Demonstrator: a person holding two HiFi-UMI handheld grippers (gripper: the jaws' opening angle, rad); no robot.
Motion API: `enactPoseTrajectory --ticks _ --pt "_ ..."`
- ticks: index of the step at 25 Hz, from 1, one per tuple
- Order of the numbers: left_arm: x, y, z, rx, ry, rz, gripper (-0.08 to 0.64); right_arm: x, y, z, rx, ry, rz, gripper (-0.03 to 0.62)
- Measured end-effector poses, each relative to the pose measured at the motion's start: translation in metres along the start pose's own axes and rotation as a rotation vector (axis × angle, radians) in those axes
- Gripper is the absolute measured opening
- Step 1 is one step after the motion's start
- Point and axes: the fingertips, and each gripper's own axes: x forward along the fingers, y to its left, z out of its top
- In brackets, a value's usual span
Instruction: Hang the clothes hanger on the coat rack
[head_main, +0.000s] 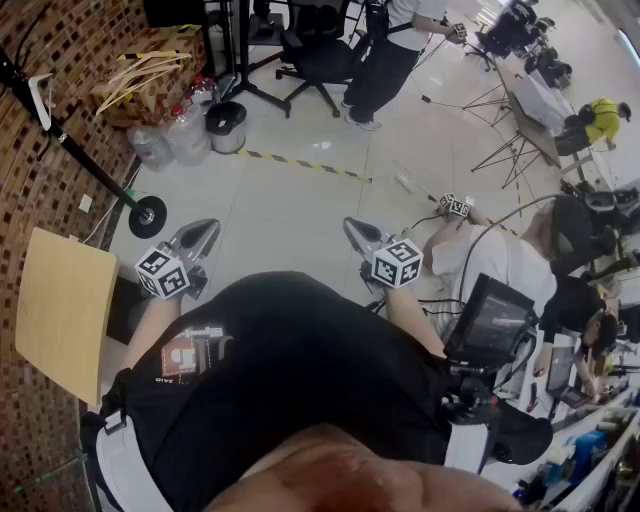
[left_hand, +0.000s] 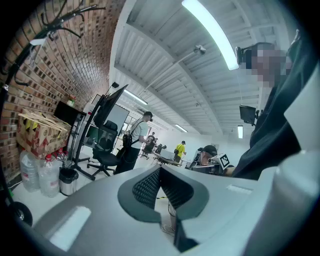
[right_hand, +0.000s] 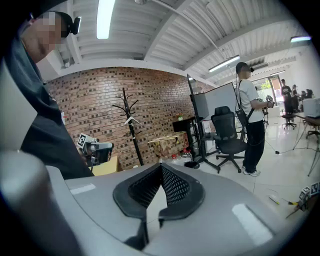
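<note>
1. Nearest the head camera is the person's black-clad torso (head_main: 300, 380); both forearms reach forward from it over the pale tiled floor (head_main: 290, 215).
2. Left gripper (head_main: 207, 230): jaws pressed together, with nothing between the pads; it points roughly level; its marker cube (head_main: 162, 272) sits behind the jaws.
3. Right gripper (head_main: 352, 226): jaws pressed together, with nothing between the pads; it tilts slightly downward; its marker cube (head_main: 397, 262) sits behind the jaws.
4. Clothes hanger (right_hand: 131, 120): white; it hangs on a branch of the coat rack (right_hand: 131, 137), partway down the pole; it is well apart from both grippers.
5. Coat rack: black pole with curved branches at the top; it stands on the floor just in front of the brick wall (right_hand: 95, 100); in the head view it lies at the far left, ahead of the left gripper.
6. Surroundings by the wall: a cardboard box (head_main: 150, 70); clear plastic bottles (head_main: 172, 135); a round bin (head_main: 226, 125) beside the bottles; a pale wooden board (head_main: 62, 310) to the person's left.
7. Farther off: a black office chair (head_main: 320, 45); a standing person (head_main: 385, 50) beside it; a yellow-and-black tape line (head_main: 300, 165) across the floor.
</note>
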Motion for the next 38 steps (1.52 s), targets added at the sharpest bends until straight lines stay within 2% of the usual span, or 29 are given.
enactPoseTrajectory --ticks 5,11,17,28,33,38 --pt "0.023 -0.007 -0.006 -0.019 0.008 -0.017 -0.003 -0.010 -0.025 -0.004 0.006 0.011 -0.019 0.012" --pt "0.033 0.023 -0.002 -0.037 0.007 -0.008 -0.003 0.016 -0.037 -0.005 0.022 0.036 -0.017 0.012" --pt "0.061 0.078 0.011 -0.045 0.009 -0.064 -0.003 0.067 -0.056 0.021 0.005 0.036 -0.064 0.012" --pt "0.124 0.225 0.078 -0.010 0.078 -0.222 -0.003 0.192 -0.087 0.099 0.018 -0.030 -0.206 0.012" --pt "0.158 0.254 0.089 -0.044 0.071 -0.246 -0.003 0.209 -0.112 0.110 0.023 0.002 -0.237 0.012" --pt "0.200 0.273 0.088 -0.056 0.083 -0.222 -0.003 0.222 -0.164 0.118 0.045 0.001 -0.241 0.012"
